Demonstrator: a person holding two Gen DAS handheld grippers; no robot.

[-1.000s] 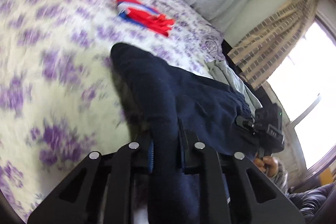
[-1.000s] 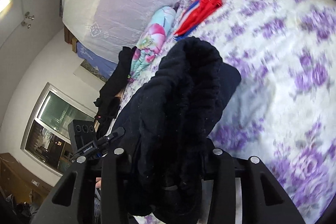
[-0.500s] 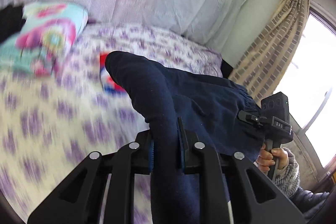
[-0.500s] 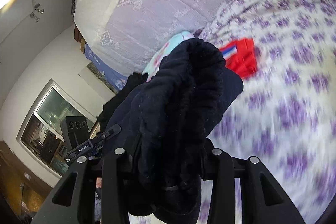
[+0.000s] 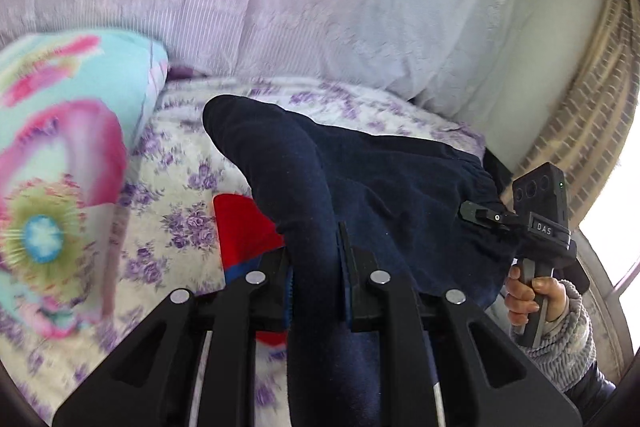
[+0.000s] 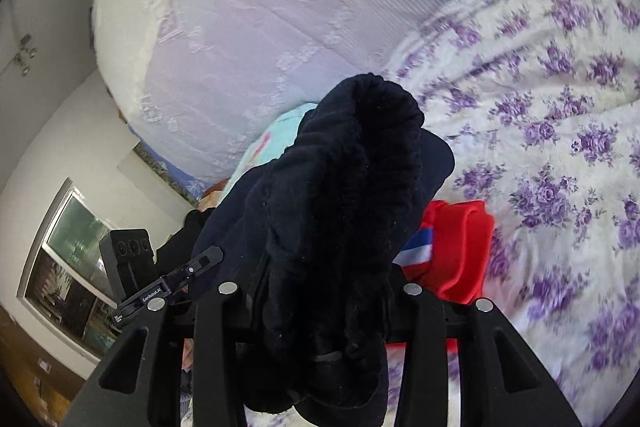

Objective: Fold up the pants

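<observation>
Left wrist: 2 tongs (image 5: 316,279) (image 6: 316,291) clamping 1 navy pants (image 5: 384,187); 1 red garment (image 6: 456,247).

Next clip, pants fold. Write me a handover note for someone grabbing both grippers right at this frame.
Left gripper: shut on the pants, a bunched edge between its fingers.
Right gripper: shut on the pants too, a thick gathered wad.
The pants hang between the two grippers above the bed; a red garment lies on it below.
Done: both ends gripped and lifted.
Left: lay the pants flat on the bed and fold them; no fold is visible yet.
</observation>
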